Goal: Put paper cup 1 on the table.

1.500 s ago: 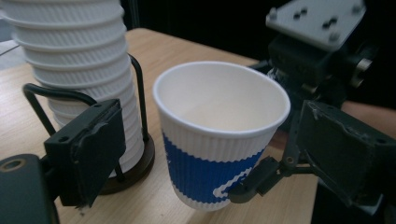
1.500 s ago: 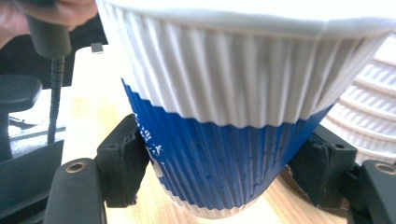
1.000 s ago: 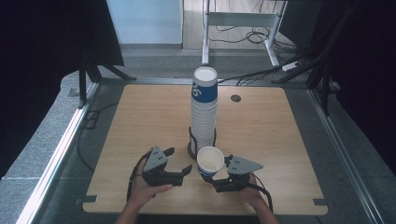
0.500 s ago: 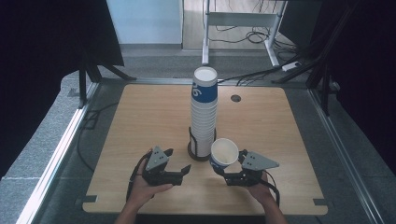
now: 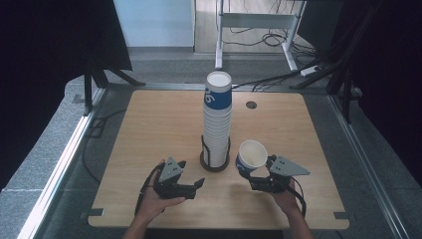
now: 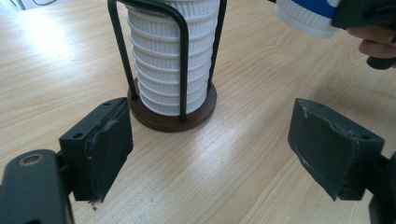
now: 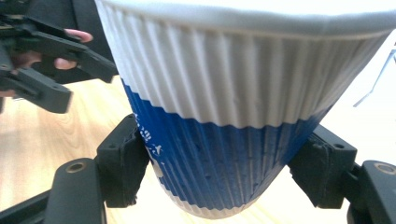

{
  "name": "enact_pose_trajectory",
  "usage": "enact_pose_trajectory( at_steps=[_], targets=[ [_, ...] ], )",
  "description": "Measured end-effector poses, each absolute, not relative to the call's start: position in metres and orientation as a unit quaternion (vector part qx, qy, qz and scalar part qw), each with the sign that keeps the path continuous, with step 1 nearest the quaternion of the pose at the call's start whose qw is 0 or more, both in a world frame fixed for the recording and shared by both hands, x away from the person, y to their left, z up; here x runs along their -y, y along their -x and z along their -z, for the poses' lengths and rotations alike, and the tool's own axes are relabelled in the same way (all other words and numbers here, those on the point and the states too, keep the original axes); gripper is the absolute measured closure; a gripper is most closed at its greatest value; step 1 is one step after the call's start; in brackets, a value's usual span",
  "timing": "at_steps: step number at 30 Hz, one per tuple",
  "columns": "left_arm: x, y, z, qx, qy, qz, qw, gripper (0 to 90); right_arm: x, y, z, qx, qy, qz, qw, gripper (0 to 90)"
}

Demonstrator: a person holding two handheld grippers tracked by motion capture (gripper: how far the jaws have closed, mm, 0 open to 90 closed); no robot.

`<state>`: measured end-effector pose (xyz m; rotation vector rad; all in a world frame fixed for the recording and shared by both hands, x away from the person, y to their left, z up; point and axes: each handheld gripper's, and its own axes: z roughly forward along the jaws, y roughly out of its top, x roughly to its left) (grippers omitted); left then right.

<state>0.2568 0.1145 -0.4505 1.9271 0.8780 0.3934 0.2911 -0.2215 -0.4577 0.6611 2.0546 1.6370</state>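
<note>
Blue-and-white ribbed paper cup (image 5: pixel 251 156) is pinched at its lower half by the right gripper (image 5: pixel 262 175), both pads pressed on the blue band, mouth tilted up and toward the stack. It hangs off the wooden table (image 5: pixel 149 129), just right of the tall cup stack (image 5: pixel 217 117) standing in its black wire holder (image 5: pixel 215 158).

The left gripper (image 5: pixel 191 185) rests low near the holder's base with nothing between its jaws; they've just been closing a bit but there's a clear gap, bare wood showing through in the left gripper view.

Looks to me like the step in hand is carrying off one cup that's been separated from the pile. Next move, I'd guess, is setting it upright somewhere on the free wood to the right, which means rolling the wrist so the bottom faces down before letting go, or it'll tip and roll.
</note>
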Motion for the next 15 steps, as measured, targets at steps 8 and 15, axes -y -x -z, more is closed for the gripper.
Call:
enact_pose_trajectory(
  at_steps=[8, 15],
  targets=[
    [-0.113, -0.257, 0.452, -0.357, -0.791, -0.159, 0.47, 14.2, 0.233, -0.302, 0.464, -0.739, -0.27, -0.574, 0.228, 27.4],
    [-0.112, -0.257, 0.452, -0.355, -0.792, -0.158, 0.471, 14.2, 0.241, -0.309, 0.469, -0.736, -0.291, -0.561, 0.242, 27.4]
  ],
)
